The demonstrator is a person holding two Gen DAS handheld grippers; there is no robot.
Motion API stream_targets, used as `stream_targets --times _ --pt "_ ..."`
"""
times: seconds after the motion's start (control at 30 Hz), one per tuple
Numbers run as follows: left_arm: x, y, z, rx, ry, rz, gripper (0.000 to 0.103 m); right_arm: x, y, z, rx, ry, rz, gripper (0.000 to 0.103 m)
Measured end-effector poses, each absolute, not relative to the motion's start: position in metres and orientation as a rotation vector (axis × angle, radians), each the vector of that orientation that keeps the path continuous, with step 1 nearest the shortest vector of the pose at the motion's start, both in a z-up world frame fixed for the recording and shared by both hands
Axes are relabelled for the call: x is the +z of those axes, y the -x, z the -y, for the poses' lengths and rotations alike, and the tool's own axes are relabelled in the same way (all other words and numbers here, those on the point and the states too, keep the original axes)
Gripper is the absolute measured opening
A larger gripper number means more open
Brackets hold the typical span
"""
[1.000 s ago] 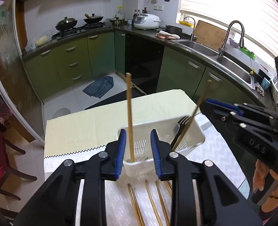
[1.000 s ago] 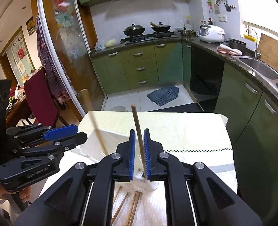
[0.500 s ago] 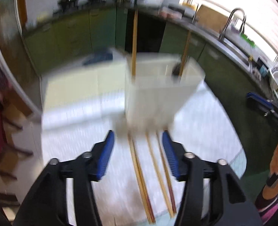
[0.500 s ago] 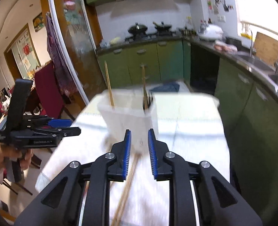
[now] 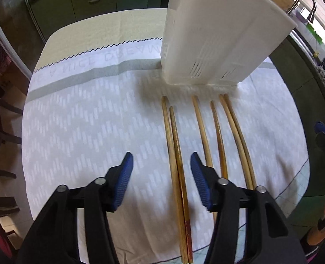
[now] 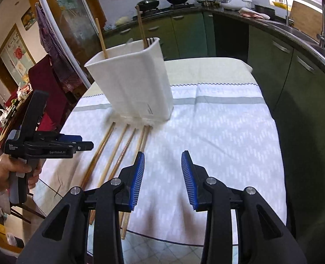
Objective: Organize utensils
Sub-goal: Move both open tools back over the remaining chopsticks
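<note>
A white plastic utensil holder point(image 5: 217, 35) stands upright on the cloth-covered worktop point(image 5: 85, 127), filling the upper right of the left wrist view and the upper centre-left of the right wrist view. Two wooden chopsticks point(image 6: 100, 37) rise out of its top, one at the left end and one at the right end, where fork tines point(image 6: 151, 40) also show above the rim. In front of the holder six loose chopsticks point(image 5: 197, 132) lie on the cloth, roughly parallel, their far tips just short of its base. In the lower middle of the left wrist view the left gripper point(image 5: 161, 169) hangs over the cloth with its jaws apart after closing slightly; the leftmost pair of chopsticks point(image 5: 175, 154) runs through the gap nearer the right pad, and neither pad presses on it. In the lower middle of the right wrist view the right gripper point(image 6: 162, 171) has its jaws apart, having just been opening, with only bare cloth between them; the loose chopsticks lie to its left. At the left edge of that view a hand point(image 6: 1, 173) grips the handle of the left gripper.
</note>
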State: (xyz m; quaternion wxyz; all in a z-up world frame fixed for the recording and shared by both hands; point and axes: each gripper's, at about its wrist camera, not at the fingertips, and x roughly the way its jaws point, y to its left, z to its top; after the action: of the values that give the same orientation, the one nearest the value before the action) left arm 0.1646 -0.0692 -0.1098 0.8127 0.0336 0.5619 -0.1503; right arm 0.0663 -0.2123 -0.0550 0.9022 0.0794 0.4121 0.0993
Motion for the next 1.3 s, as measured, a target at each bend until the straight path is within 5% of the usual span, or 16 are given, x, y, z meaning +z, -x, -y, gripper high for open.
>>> stream_targets --times 0.1,0.83,0.93,1.17,1.3 --pt "-0.115 -0.169 0.071 -0.307 -0.097 -1.209 0.041 -0.053 -0.069 0.216 0.196 -0.170 -0.855 0.035" --pt "-0.136 -0.176 0.087 -0.315 -0.157 -1.237 0.036 -0.065 -0.088 0.179 0.238 -0.093 -0.905 0.044" --pt "-0.137 -0.174 0.090 -0.303 -0.179 -1.241 0.027 -0.073 -0.096 0.167 0.222 -0.041 -0.931 0.044" --pt "-0.139 -0.167 0.080 -0.305 -0.197 -1.233 0.019 -0.109 -0.124 0.149 0.207 0.023 -1.036 0.024" --pt "-0.139 -0.166 0.084 -0.307 -0.201 -1.219 0.019 -0.118 -0.138 0.141 0.207 0.025 -1.067 0.022"
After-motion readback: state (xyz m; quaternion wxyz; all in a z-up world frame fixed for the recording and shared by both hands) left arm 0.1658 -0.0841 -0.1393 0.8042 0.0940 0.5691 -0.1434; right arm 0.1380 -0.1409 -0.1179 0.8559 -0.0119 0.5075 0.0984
